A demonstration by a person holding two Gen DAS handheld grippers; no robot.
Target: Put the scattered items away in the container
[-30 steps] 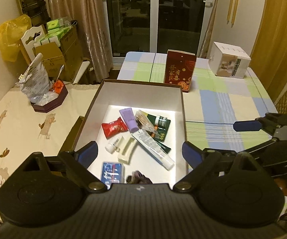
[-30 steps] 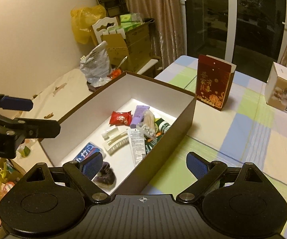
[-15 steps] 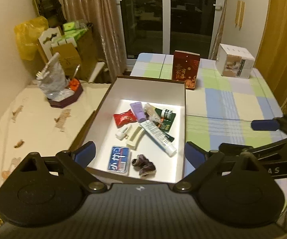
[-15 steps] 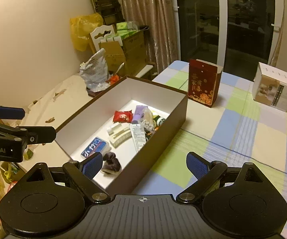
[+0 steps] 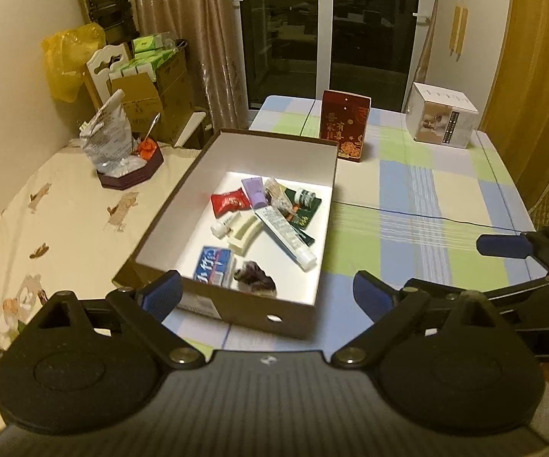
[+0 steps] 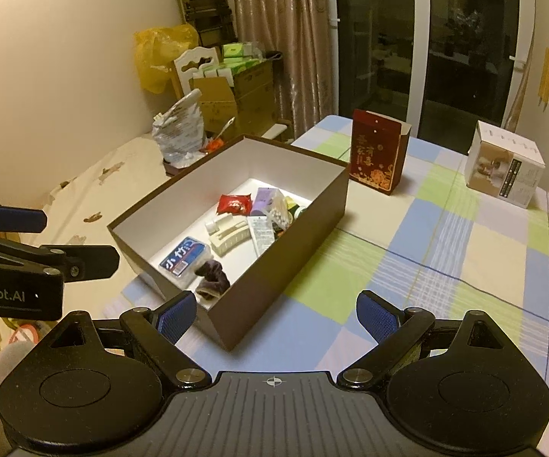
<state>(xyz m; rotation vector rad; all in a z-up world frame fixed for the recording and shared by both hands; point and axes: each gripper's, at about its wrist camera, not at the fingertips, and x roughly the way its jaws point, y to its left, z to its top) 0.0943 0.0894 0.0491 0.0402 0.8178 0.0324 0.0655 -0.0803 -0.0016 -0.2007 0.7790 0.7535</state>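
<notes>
Left gripper [image 5: 267,293] and right gripper [image 6: 276,310], jaws wide and empty; box [image 5: 236,306] on desk [image 5: 419,205] holds the items.

Two fisheye views, each mounted on a hand-held gripper and looking forward and down along its own two blue-padded fingers. The left wrist view faces the open brown cardboard box with a white interior [image 5: 236,314] almost squarely from its near short end, close by. The right wrist view looks from the box's [image 6: 297,236] right near corner, facing left across it. Both share the box, the checked tablecloth [image 5: 419,205] and the upright red printed carton [image 6: 376,162].
</notes>
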